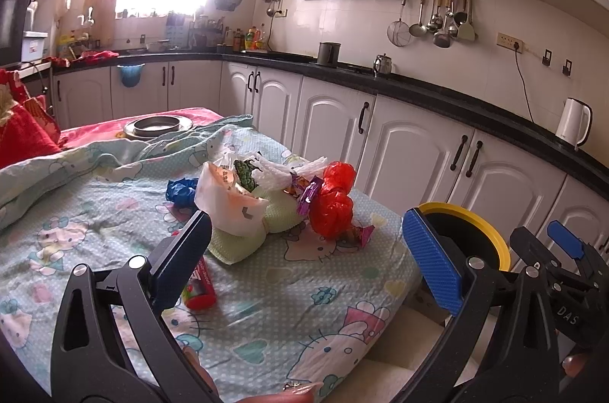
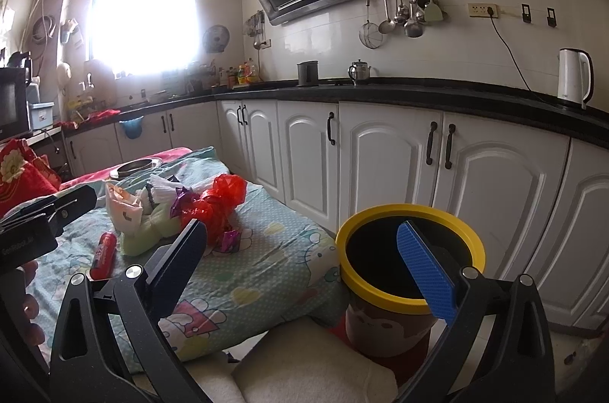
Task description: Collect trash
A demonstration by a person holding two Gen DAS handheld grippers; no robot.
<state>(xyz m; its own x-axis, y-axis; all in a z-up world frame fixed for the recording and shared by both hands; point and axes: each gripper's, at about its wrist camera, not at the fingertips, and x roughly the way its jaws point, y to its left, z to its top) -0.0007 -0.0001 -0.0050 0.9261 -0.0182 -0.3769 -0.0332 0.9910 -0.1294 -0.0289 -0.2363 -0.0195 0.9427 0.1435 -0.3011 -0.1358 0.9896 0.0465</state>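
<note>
The left tool (image 1: 306, 252) hangs over the near part of a desk covered by a cartoon-print sheet (image 1: 266, 289), its fingers spread wide and gripping nothing. The right tool (image 2: 300, 264) is likewise wide apart and empty, held over the gap between the desk edge and a yellow-rimmed bin (image 2: 409, 273) that stands on the floor to the right of the desk. The trash lies in a heap at the middle of the desk: a white bag (image 1: 224, 201), a crumpled red plastic bag (image 1: 333, 201) to its right, a purple wrapper (image 1: 308, 197) between them, and a blue scrap (image 1: 180, 191) on the far left. A red tube-shaped packet (image 1: 200, 287) lies apart, nearer, just beside the left tool's left finger.
</note>
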